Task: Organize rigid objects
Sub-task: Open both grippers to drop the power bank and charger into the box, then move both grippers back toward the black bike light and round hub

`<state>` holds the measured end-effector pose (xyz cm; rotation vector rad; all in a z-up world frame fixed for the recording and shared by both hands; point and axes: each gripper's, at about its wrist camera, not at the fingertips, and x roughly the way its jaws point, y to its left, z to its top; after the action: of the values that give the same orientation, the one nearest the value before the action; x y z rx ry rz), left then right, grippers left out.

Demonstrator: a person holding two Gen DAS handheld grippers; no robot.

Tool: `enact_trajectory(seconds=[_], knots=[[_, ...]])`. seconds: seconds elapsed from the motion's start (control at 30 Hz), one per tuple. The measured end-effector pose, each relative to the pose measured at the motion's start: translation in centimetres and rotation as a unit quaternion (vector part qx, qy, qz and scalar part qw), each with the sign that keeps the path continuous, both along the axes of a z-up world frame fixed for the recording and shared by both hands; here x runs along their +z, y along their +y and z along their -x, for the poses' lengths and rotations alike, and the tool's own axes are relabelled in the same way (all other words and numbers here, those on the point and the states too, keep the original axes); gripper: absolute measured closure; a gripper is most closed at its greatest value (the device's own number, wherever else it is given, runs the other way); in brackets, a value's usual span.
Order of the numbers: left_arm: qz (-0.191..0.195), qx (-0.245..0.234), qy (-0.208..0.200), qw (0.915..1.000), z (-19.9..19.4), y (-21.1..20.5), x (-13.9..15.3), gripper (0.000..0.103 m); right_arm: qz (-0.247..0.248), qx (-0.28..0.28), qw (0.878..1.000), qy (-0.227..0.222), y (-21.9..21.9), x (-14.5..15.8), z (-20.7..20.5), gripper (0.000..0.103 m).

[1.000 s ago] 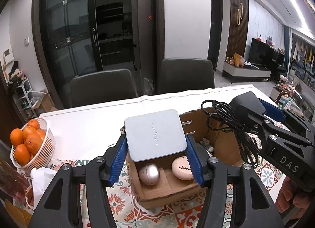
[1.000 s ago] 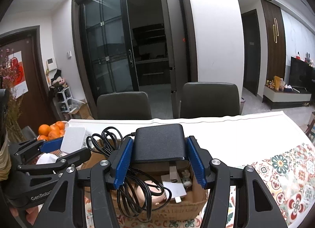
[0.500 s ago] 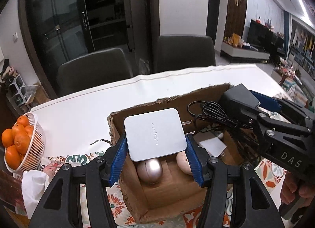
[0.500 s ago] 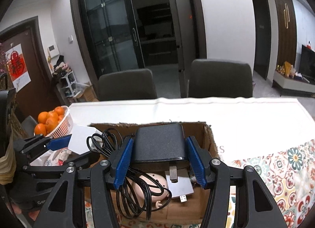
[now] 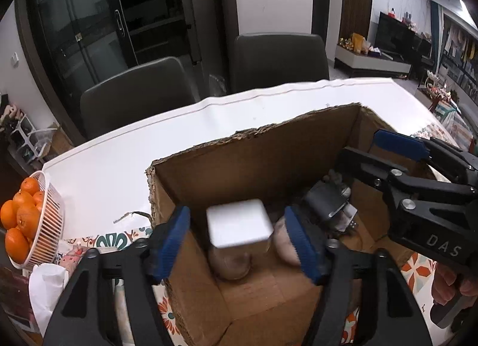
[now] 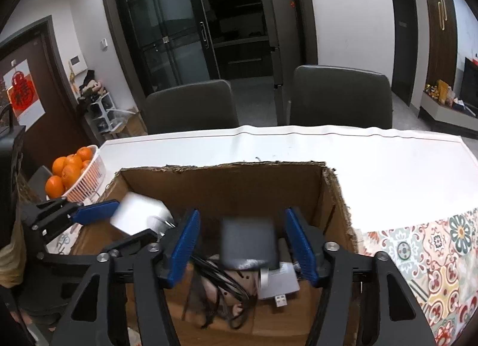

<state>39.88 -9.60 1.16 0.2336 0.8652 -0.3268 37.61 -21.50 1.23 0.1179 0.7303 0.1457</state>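
Between the blue pads of our left hand-held gripper [image 5: 240, 240], the flat white square charger [image 5: 239, 228] has just dropped free into the open brown cardboard box [image 5: 263, 148]. Same on the right hand-held gripper [image 6: 240, 246]: jaws now apart, black power brick [image 6: 248, 241] released below. Both stowed, so we're onto whatever's next.

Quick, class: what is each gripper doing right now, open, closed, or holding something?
Left gripper: open, white charger loose between its jaws.
Right gripper: open, black adapter loose above the cardboard box.
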Motion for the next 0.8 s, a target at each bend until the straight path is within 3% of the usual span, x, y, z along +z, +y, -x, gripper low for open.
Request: enact_trajectory(seconds=[0.4, 0.8], knots=[[0.019, 0.036, -0.034, 0.9986, 2.6, 1.5, 1.8, 0.031, 0.015, -0.021, 1.0, -0.015, -0.1, 1.1, 2.4, 0.041], [0.04, 0.052, -0.072, 0.9953, 8.2, 2.7, 4.5, 0.03, 0.019, -0.033, 0.998, -0.054, 0.3, 3.8, 7.8, 0.041]])
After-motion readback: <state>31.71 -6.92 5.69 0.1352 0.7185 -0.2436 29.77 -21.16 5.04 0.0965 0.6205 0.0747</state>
